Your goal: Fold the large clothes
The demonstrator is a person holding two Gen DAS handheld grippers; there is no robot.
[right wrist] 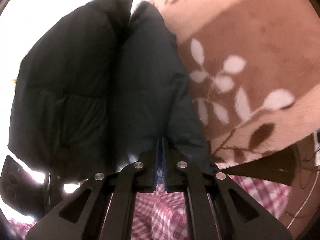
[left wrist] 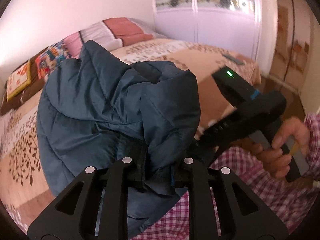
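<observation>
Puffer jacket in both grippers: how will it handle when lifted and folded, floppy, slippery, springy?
The dark blue quilted jacket sags in soft folds from the left gripper, so it is likely floppy. Its smooth shell has a sheen: probably slippery. The puffy panels by the right gripper suggest folds may spring back.

The jacket (left wrist: 112, 108) is smooth quilted cloth with slight shine. The blanket (right wrist: 250, 40) looks soft and fuzzy. Both grippers are matt black plastic with shiny metal rivets (left wrist: 127, 160).
</observation>
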